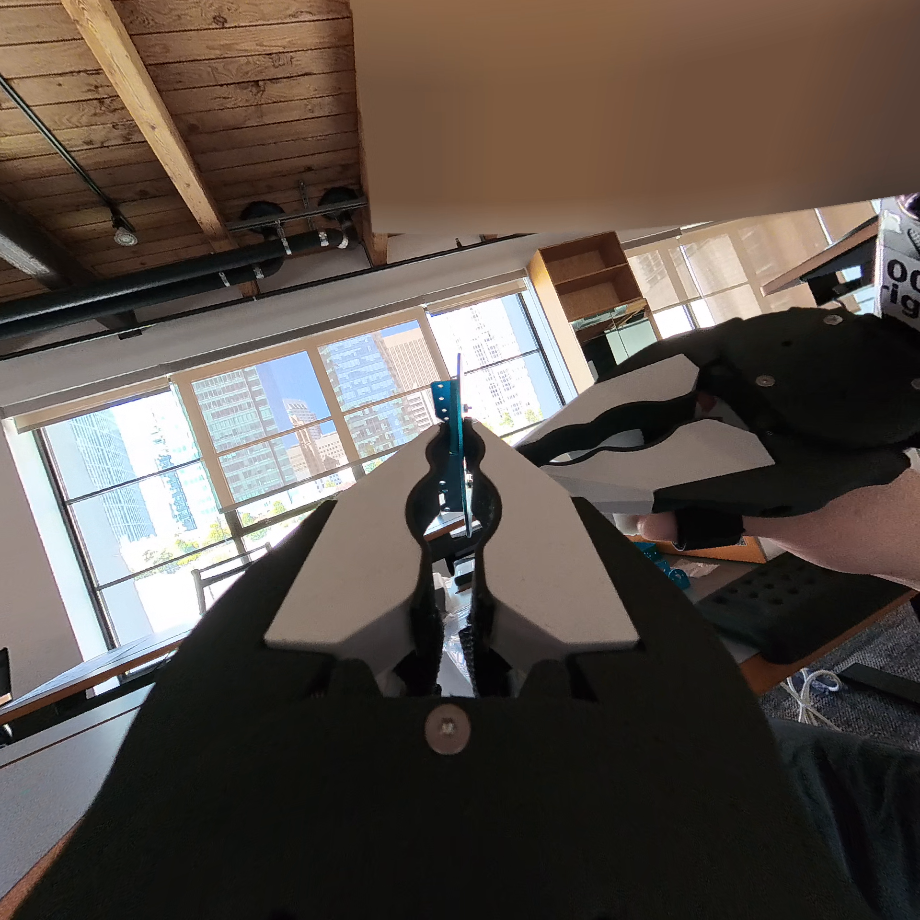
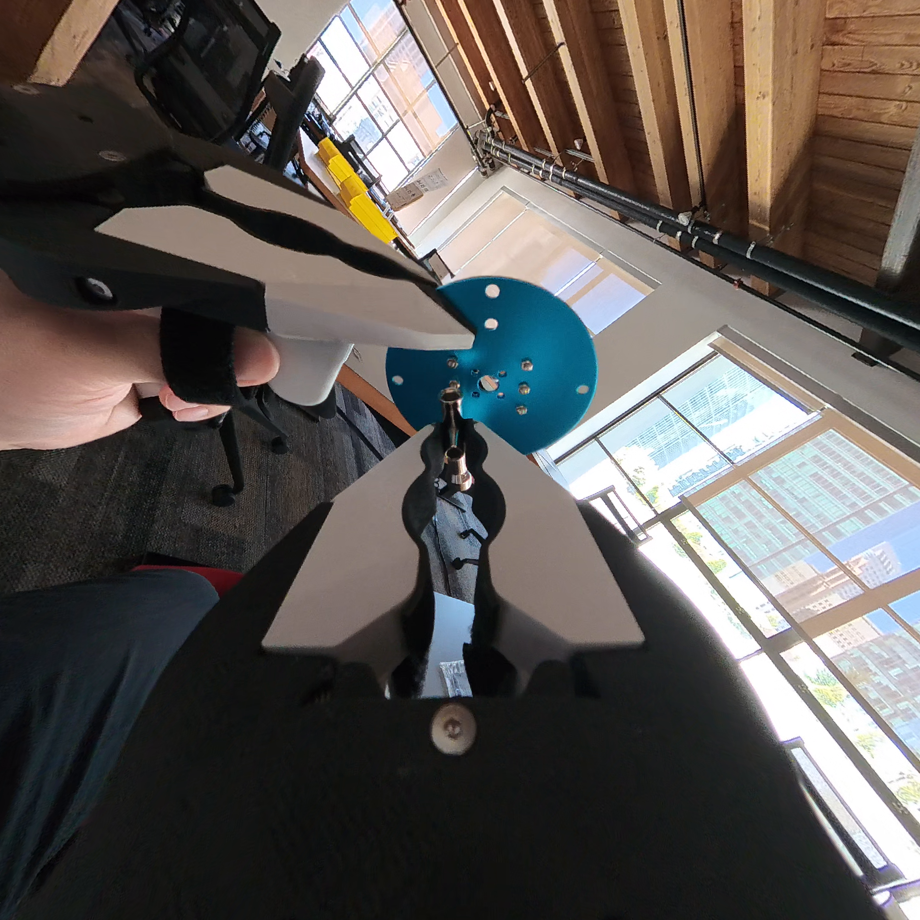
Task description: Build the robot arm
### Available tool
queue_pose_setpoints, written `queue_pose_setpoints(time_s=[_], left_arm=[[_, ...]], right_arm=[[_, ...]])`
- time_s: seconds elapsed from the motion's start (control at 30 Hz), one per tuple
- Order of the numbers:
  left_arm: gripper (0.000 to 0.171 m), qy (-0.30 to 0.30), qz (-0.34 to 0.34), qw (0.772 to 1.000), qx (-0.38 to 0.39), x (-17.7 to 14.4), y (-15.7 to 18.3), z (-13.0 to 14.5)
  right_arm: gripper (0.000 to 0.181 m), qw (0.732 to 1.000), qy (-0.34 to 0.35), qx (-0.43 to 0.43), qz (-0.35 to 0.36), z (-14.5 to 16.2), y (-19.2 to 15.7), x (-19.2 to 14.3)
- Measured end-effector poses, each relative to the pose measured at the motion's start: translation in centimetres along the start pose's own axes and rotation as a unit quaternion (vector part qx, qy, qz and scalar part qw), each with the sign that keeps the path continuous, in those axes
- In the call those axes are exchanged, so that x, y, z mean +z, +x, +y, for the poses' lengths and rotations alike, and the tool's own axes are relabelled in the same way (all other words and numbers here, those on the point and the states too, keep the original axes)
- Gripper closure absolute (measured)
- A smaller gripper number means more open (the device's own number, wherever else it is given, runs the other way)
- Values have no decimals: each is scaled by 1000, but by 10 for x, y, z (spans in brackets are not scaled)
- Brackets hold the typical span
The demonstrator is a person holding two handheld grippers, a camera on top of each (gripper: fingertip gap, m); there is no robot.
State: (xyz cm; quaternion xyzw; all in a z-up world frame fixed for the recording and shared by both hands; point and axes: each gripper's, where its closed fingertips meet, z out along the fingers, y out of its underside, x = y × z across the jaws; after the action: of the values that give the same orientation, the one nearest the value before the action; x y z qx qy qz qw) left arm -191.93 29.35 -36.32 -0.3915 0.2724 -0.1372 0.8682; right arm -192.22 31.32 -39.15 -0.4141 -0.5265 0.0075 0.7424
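Nearest the left wrist camera, the left gripper (image 1: 455,428) is clamping a teal disc (image 1: 460,448) edge-on between its pads, with a small teal perforated bracket (image 1: 444,405) standing on the disc's left face. The whole thing is being held up in the air against the windows (image 1: 279,428), under the wooden ceiling (image 1: 199,124). The right gripper (image 1: 535,455) is reaching in from the right, its fingers nearly together and its tips just beside the disc; a hand (image 1: 821,527) is gripping its handle.

Nearest the right wrist camera, the right gripper (image 2: 455,428) is pinching a small silvery metal tool or fastener (image 2: 454,448), whose tip is sitting at a hole near the centre of the teal disc (image 2: 522,368). Exactly what the piece is cannot be told. The left gripper (image 2: 450,311) is gripping the disc by its upper left rim, a hand (image 2: 99,378) behind it.

Several small nuts or screw ends (image 2: 522,387) are already showing on the disc face, so part of the fastening looks done, while other holes are standing empty. Whether the held piece is seated is unclear.
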Motion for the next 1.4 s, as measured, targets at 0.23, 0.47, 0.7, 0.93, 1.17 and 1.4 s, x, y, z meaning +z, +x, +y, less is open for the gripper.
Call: queue_pose_setpoints(time_s=[0.23, 0.47, 0.7, 0.93, 1.17, 1.4], left_arm=[[169, -1, 3, 1000, -5, 1, 2, 1], [169, 24, -2, 999, -35, -2, -2, -3], [168, 33, -18, 999, 21, 0, 0, -2], [168, 24, -10, 998, 58, 0, 2, 6], [168, 26, 2, 998, 65, -2, 4, 4], [169, 24, -12, 1000, -6, -5, -8, 3]], right_arm=[[174, 1000, -12, -9, 11, 1, 0, 3], [175, 996, -8, 81, 18, -3, 1, 5], [175, 925, 46, 376, -38, -2, 1, 9], [175, 695, 120, 692, -155, 4, -3, 11], [175, 291, 206, 890, -285, -1, -5, 5], [174, 467, 194, 824, -256, 3, -12, 3]])
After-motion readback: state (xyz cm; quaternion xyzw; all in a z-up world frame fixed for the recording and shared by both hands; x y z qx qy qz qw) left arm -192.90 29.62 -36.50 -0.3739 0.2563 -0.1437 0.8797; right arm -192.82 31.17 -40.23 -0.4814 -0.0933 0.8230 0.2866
